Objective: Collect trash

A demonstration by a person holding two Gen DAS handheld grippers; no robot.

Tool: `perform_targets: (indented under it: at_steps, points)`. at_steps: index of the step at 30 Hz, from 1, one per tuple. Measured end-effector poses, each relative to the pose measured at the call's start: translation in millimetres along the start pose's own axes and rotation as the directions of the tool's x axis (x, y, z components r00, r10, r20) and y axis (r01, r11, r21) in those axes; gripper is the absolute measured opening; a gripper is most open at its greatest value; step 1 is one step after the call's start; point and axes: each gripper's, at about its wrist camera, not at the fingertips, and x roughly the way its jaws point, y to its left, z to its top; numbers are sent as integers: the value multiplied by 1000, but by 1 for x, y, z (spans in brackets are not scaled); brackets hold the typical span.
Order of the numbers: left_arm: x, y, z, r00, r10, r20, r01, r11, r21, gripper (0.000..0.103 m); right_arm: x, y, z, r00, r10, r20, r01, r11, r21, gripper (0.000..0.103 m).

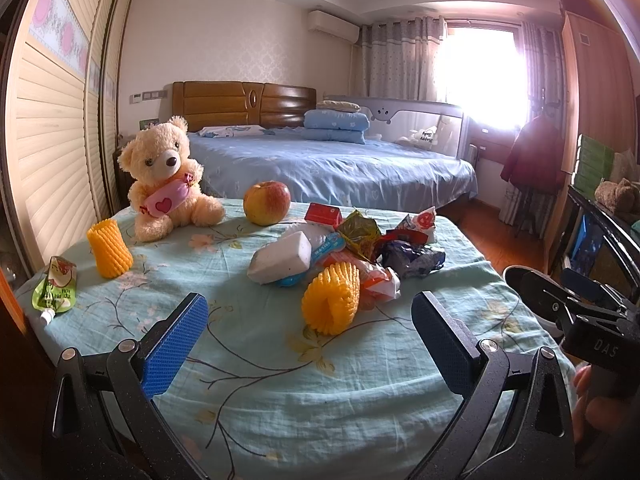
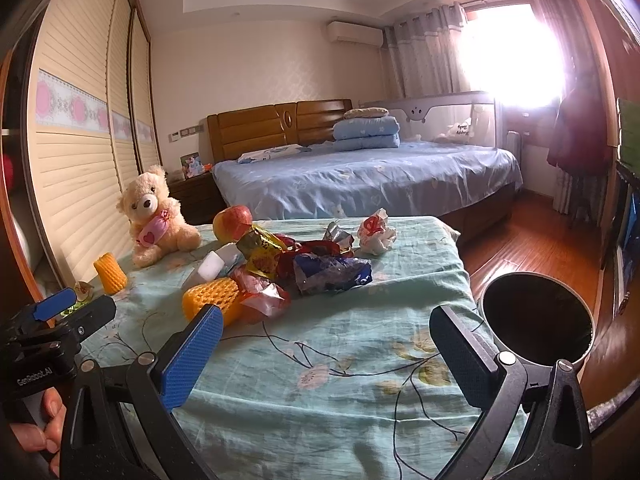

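Note:
A heap of trash lies mid-table on the teal flowered cloth (image 1: 280, 380): a yellow foam fruit net (image 1: 330, 304) on its side, a white block-shaped pack (image 1: 280, 258), a dark blue wrapper (image 1: 412, 258), a red carton (image 1: 323, 214) and crumpled white-red paper (image 1: 420, 222). A second yellow net (image 1: 109, 254) stands upright at the left, with a green drink pouch (image 1: 56, 290) near the left edge. My left gripper (image 1: 310, 304) is open and holds nothing, just short of the lying net. My right gripper (image 2: 326, 314) is open too, in front of the blue wrapper (image 2: 332, 276).
A teddy bear (image 1: 168, 184) and an apple (image 1: 267, 203) sit at the table's far left. A round black bin (image 2: 536, 312) stands on the wooden floor by the table's right edge. A blue bed (image 1: 332, 168) lies behind the table. Wardrobe doors (image 1: 52, 152) run along the left.

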Motion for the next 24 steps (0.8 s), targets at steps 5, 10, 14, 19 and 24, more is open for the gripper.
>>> perform_targets:
  at_steps: [5, 10, 14, 19, 24]
  points:
    - [0, 0, 0, 1000, -1, 0, 1, 1000, -1, 103, 1, 0, 0, 1000, 2, -3, -2, 1000, 1, 103]
    - [0, 0, -1, 1000, -1, -1, 1, 1000, -1, 103, 1, 0, 0, 1000, 2, -5, -2, 1000, 3, 103]
    - [1, 2, -2, 1000, -1, -2, 1, 1000, -2, 103, 1, 1, -1, 1000, 6, -8, -6, 1000, 4, 103]
    - [5, 4, -5, 1000, 0, -10, 0, 1000, -4, 103, 3, 2, -2, 1000, 14, -16, -14, 1000, 10, 103]
    - [11, 5, -7, 1000, 1, -31, -1, 1000, -6, 103, 8, 1, -4, 999, 28, -34, -27, 999, 24, 103]
